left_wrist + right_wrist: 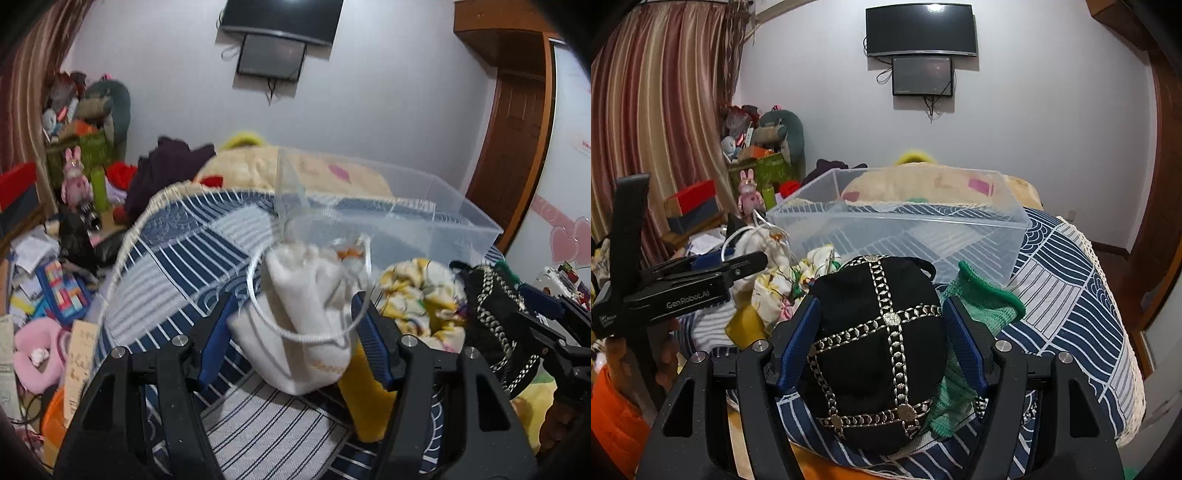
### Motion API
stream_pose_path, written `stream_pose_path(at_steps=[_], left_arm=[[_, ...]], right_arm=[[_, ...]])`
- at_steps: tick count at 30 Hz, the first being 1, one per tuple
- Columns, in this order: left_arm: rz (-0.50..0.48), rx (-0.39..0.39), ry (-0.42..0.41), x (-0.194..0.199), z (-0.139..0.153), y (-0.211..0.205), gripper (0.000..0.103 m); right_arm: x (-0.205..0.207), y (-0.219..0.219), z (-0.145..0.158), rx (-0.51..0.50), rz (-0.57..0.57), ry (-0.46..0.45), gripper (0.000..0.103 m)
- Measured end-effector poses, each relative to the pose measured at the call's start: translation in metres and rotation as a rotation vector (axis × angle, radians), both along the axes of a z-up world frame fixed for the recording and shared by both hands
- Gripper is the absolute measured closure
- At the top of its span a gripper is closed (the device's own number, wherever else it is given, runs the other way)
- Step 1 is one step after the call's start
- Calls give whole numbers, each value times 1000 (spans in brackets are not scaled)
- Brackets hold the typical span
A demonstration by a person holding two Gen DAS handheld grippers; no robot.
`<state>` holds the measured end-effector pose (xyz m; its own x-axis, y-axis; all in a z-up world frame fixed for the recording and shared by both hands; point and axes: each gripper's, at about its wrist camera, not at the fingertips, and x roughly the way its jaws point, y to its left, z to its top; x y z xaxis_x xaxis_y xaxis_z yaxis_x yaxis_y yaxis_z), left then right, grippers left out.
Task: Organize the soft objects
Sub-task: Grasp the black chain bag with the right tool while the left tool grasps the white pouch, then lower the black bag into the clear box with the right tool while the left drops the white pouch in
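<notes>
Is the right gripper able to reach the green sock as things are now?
Probably not directly: the right gripper has the black cap between its fingers, and the green sock lies partly under that cap.

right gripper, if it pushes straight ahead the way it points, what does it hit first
The right gripper already has the black cap between its open fingers, so it meets that first; beyond it, probably the clear plastic bin, though depth is unclear.
</notes>
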<state>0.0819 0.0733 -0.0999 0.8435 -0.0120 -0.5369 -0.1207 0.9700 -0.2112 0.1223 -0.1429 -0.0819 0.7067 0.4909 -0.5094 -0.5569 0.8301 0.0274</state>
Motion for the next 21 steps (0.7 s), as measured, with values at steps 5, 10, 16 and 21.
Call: stream_pose_path(at_steps=[5, 10, 16, 21], left_arm=[[-27, -52, 37, 9, -13, 5, 56], [-46, -52, 24, 5, -9, 4, 74], [-30, 8, -47, -8, 10, -4, 80], [-29, -7, -109, -18, 29, -2, 80]], right_arm=[[3, 3, -6, -48, -19, -17, 57], [6, -3, -5, -30, -35, -12, 78], [-1, -7, 5, 9, -51, -48, 88], [-6, -16, 19, 65, -53, -77, 90]])
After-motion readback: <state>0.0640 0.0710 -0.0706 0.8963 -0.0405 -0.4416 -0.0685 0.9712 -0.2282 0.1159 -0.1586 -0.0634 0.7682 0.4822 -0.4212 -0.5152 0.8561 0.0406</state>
